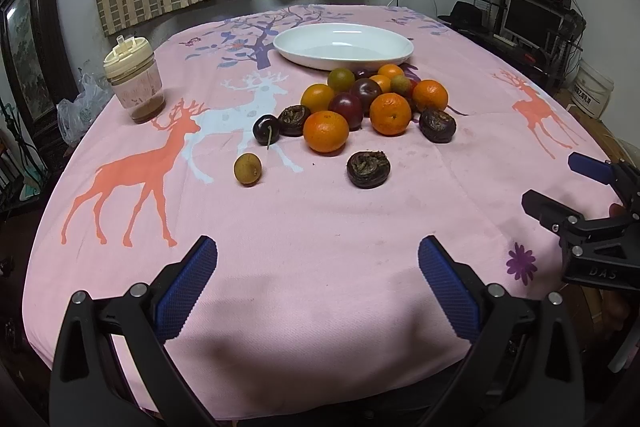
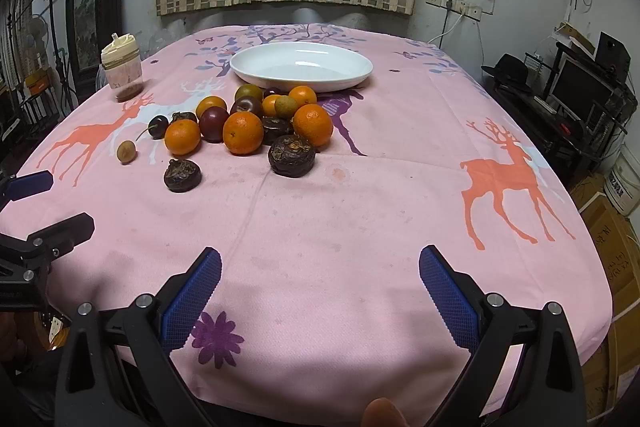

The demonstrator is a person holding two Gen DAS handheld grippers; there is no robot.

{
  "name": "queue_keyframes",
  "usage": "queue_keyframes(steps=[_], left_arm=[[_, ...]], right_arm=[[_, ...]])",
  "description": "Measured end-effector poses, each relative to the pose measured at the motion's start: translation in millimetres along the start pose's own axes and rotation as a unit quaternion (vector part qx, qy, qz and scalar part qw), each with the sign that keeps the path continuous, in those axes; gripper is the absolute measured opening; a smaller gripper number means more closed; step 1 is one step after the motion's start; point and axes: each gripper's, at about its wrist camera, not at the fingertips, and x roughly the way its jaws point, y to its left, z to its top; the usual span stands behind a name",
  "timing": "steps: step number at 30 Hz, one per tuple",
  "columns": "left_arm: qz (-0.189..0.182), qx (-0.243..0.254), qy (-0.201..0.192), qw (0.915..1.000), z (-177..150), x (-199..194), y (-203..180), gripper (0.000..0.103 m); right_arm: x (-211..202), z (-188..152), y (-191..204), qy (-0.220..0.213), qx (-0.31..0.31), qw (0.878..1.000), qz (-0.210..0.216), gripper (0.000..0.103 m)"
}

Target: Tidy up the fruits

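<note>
White plate [image 1: 400, 45] behind piled fruits [image 1: 366, 103], both claws gaping

Fruit pile [image 1: 372, 103] mid-table: oranges, dark plums, brown water chestnuts, touching, just in front of empty white plate [image 1: 343, 45], cherry [image 1: 266, 129], longan [image 1: 247, 168], one chestnut [image 1: 368, 169] loose toward near edge
</note>
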Motion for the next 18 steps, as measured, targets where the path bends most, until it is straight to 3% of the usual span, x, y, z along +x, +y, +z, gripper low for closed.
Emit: queue_keyframes(steps=[12,18], left_arm=[[0.002,0.002,-0.004,1.0,-2.4,5.7,14.8,0.099],[0.011,-0.031,0.005,0.9995,-7.3,17.5,50.9,0.099]], right_arm=[[4.9,0.8,4.4,-0.006,0.001,1.0,0.013,0.099],[21.9,-1.1,29.5,0.009,-0.033,0.998,0.061,0.1]])
